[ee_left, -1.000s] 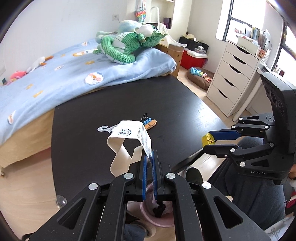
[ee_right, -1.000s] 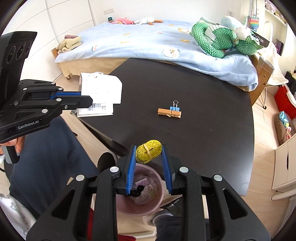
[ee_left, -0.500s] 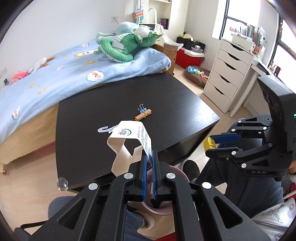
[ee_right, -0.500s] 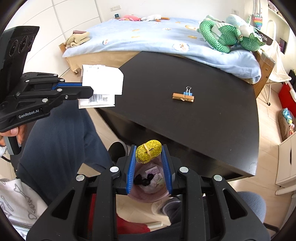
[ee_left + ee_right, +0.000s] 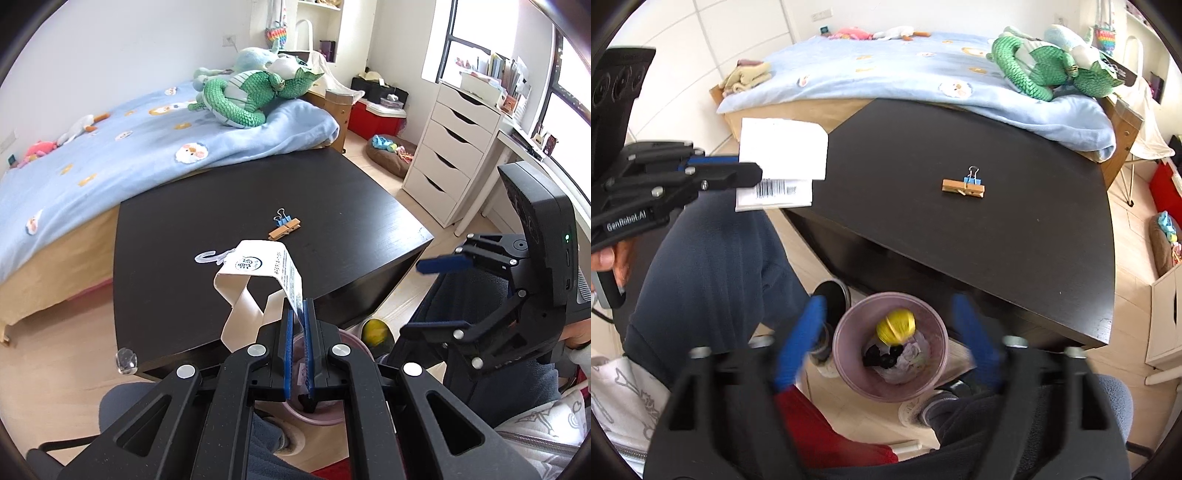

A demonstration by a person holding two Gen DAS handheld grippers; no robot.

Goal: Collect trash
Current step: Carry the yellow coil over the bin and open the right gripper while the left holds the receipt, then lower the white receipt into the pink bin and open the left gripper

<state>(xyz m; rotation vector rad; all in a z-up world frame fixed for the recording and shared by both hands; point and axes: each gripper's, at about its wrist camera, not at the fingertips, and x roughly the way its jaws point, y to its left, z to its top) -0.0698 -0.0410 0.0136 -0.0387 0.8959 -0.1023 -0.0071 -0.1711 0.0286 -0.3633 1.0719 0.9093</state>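
Observation:
My left gripper (image 5: 299,317) is shut on a folded white paper tag (image 5: 258,269) with a plastic hook, held over the near edge of the black table (image 5: 332,192). It also shows in the right wrist view (image 5: 750,175) with the tag (image 5: 783,151). My right gripper (image 5: 886,332) is open above a pink bin (image 5: 849,369) on the floor; it also shows in the left wrist view (image 5: 439,295). A yellow ball of tape (image 5: 895,325) is dropping into the bin, onto other trash. The ball is blurred in the left wrist view (image 5: 373,330).
A wooden clothespin with a blue binder clip (image 5: 964,186) lies on the table. Behind stands a bed (image 5: 92,155) with a green plush dragon (image 5: 251,92). A white drawer unit (image 5: 450,155) stands at the right. The person's legs (image 5: 709,258) flank the bin.
My right gripper has opened and let go of the yellow ball, which now falls into the pink bin. Both grippers pulled back from the table. The left still holds the tag.

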